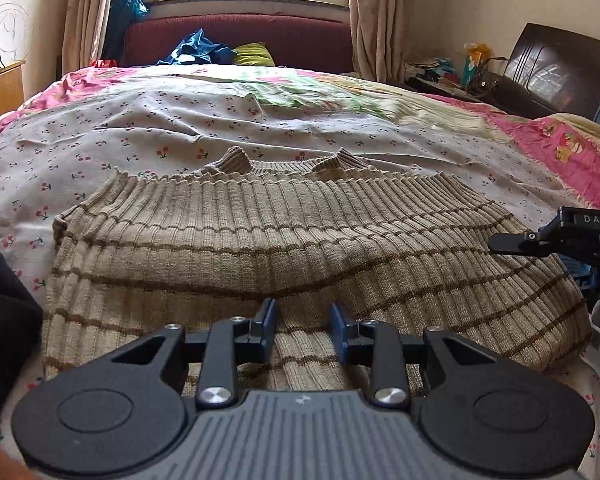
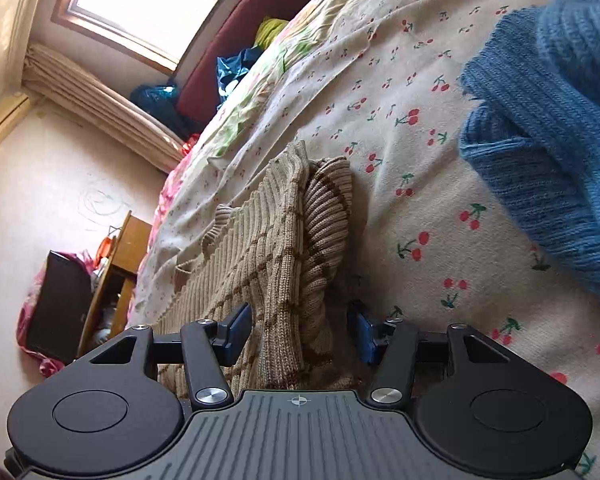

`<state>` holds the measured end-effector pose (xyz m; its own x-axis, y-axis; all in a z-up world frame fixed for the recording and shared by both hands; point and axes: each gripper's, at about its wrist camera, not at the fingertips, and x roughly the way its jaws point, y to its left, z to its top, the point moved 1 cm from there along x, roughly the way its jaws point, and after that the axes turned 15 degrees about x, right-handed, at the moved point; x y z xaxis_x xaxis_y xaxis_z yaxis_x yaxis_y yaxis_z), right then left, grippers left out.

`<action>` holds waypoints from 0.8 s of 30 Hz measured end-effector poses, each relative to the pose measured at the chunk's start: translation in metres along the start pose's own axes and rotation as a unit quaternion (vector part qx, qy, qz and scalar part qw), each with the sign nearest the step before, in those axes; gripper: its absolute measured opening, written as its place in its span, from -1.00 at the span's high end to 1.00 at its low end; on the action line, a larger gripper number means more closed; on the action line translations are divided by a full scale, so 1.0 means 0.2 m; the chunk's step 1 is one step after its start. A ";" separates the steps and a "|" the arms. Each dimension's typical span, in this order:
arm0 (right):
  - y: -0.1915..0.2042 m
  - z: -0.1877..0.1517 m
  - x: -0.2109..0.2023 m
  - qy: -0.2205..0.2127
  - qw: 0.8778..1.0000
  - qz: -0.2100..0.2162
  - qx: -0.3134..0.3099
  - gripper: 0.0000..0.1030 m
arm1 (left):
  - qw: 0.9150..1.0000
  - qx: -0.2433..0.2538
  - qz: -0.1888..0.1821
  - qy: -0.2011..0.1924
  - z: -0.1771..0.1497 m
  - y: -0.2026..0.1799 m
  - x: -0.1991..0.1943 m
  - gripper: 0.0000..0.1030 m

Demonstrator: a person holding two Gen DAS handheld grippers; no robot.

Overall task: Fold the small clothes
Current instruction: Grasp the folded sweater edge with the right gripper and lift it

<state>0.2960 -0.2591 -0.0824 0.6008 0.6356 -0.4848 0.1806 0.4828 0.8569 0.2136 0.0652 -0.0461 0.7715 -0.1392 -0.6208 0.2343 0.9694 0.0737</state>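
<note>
My left tongs (image 1: 304,330) are hovering part-open over the beige sweater (image 1: 284,240) lying just ahead on the bed (image 1: 140,132); my right tongs (image 2: 298,334) are gaping, straddling its bunched edge (image 2: 316,240).

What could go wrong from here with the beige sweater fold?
1. The left hand-held gripper is open over the beige sweater where the knit bulges, so closing may pinch only the top layer.
2. The right hand-held gripper straddles the bunched folded edge; a partial grab could let layers slip and spoil the fold.
3. The blue sweater lies close by on the cherry-print sheet and could get dragged along.
</note>
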 end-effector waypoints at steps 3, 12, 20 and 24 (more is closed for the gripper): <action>0.03 -0.02 0.02 0.008 1.000 -0.012 0.001 0.58 | 0.999 0.013 0.036 -0.014 0.00 -0.02 -0.07 0.17; 0.46 -0.09 -0.08 -0.018 0.995 -0.054 -0.079 0.67 | 0.998 0.037 0.046 -0.024 -0.09 0.05 -0.07 0.15; 1.04 -0.42 0.24 -0.006 0.967 -0.128 -0.218 0.67 | 0.998 -0.045 -0.002 -0.035 -0.13 0.23 -0.16 0.14; 1.17 -0.61 0.47 0.016 0.947 -0.157 -0.280 0.67 | 0.995 -0.093 -0.022 -0.024 -0.16 0.34 -0.16 0.15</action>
<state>0.2991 -0.0126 0.0514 0.5603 0.4211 -0.7133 -0.0992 0.8890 0.4470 0.1853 0.1427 -0.0457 0.7915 -0.1869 -0.5819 0.1582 0.9823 -0.1003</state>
